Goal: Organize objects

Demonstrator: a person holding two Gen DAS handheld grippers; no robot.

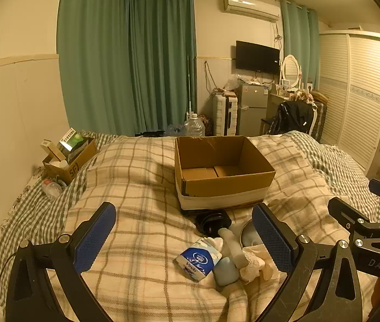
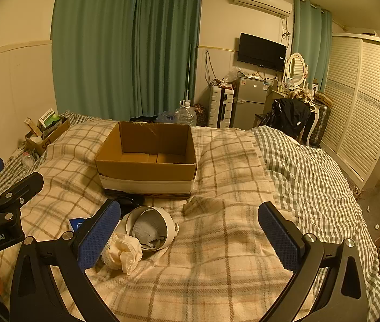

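Note:
An open, empty cardboard box (image 1: 223, 170) sits on the plaid bed; it also shows in the right wrist view (image 2: 147, 158). In front of it lies a pile: a blue Vinda tissue pack (image 1: 198, 261), a pale bottle (image 1: 231, 247), a black round object (image 1: 212, 221), a white bowl-shaped thing with grey cloth in it (image 2: 151, 228) and a cream lace cloth (image 2: 121, 253). My left gripper (image 1: 183, 237) is open and empty, hovering over the pile. My right gripper (image 2: 190, 237) is open and empty, just right of the bowl-shaped thing.
A smaller cardboard box (image 1: 69, 158) full of items stands at the bed's far left by the wall. Beyond the bed are water jugs (image 1: 194, 126), a suitcase, a small fridge (image 1: 251, 110) and a chair with clothes. A wardrobe (image 2: 361, 102) lines the right side.

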